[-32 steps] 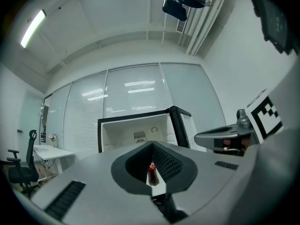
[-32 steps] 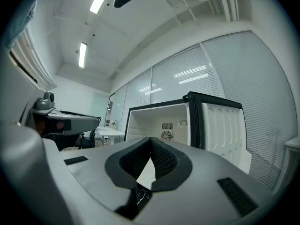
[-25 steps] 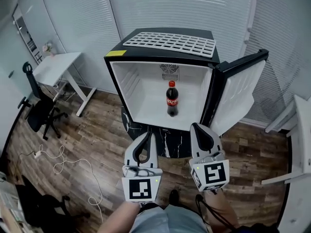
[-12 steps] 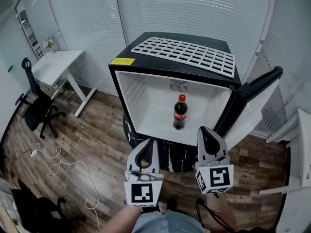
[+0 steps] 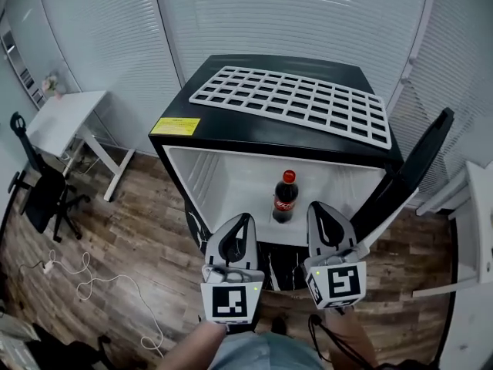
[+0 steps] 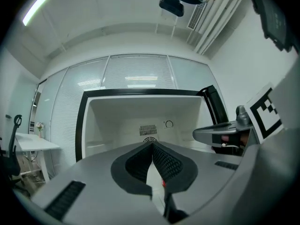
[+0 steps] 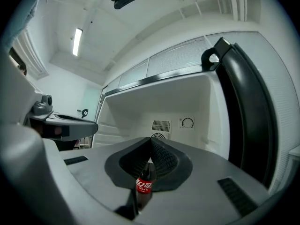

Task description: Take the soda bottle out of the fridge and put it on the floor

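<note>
The brown wood-plank floor [image 5: 131, 230], where the task should end, lies bare in front of the squat black mini fridge [image 5: 254, 133] with its white inside. The fridge's black door [image 5: 420, 160] stands swung wide on the right, so the opening is free.

Judging by this, the step in hand is the reach. Nothing is held yet. The left hand-held gripper [image 5: 243, 220] and the right hand-held gripper [image 5: 314, 206] hover side by side just before the opening, pointing level into it. Both are clenched and empty, with the ribbed pads meeting at the tip in each gripper view.

The next move calls for one pair of jaws to part before going in (the right one looks better lined up, since the bottle sits almost dead ahead of it). They should then close on the body, not the neck.

The dark plastic soda bottle [image 5: 284, 199] with a red cap and red label stands on the fridge's white bottom. It is near the front and roughly mid-width, apart from both grippers. Its long axis is vertical, cap up.
</note>
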`<state>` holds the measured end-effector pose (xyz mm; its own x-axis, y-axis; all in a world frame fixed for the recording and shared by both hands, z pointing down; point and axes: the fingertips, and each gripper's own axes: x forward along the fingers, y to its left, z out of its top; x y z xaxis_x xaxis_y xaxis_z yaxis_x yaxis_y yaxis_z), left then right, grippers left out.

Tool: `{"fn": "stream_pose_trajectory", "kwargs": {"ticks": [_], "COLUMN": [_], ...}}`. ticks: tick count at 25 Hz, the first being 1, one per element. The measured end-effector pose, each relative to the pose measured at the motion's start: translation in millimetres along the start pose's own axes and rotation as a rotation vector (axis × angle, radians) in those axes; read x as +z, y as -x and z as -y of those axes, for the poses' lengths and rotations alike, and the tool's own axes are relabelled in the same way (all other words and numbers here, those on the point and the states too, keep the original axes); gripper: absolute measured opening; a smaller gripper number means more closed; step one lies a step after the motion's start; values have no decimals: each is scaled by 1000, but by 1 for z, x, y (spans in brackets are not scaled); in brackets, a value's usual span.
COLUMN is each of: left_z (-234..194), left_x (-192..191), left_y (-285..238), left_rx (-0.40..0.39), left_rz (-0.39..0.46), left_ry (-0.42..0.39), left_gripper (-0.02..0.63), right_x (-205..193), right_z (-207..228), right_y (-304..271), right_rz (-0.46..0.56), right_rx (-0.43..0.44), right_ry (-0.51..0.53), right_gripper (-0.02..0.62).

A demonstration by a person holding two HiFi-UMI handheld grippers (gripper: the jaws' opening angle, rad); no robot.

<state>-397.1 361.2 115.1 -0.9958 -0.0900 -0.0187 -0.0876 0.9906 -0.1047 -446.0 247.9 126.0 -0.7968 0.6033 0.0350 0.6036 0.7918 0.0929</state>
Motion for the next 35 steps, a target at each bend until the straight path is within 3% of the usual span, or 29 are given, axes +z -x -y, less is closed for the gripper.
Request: {"fn": "stream_pose_trajectory", "kwargs": {"ticks": [6, 7, 9, 10, 15, 19, 35], "left_z": [-21, -24, -29, -30, -18, -27, -62], "left_x": [-12, -15, -21, -23, -25, -47, -60], "left_y": [-28, -33, -43, -46, -31, -64, -107], "left_rx": [-22, -26, -33, -37, -70, -79, -84], "left_rz": [-7, -10, -21, -26, -37, -59, -77], "left_ry": [18, 17, 19, 25, 35, 39, 50], "left_gripper": [18, 18, 18, 18, 18, 18, 18], "right_x": [-5, -6, -10, -11, -15, -34, -42], "right_z": [-1, -3, -7, -7, -12, 0, 1], "right_y": [-34, -40, -52, -56, -42, -78, -137], "right_rz": [-5, -4, -14, -20, -38, -56, -110], "right_rx": [-9, 4, 35, 41, 21, 19, 27], "right_ry": [-2, -7, -15, -17, -15, -16, -4], "right_gripper": [15, 37, 182, 210, 216, 216, 212]}}
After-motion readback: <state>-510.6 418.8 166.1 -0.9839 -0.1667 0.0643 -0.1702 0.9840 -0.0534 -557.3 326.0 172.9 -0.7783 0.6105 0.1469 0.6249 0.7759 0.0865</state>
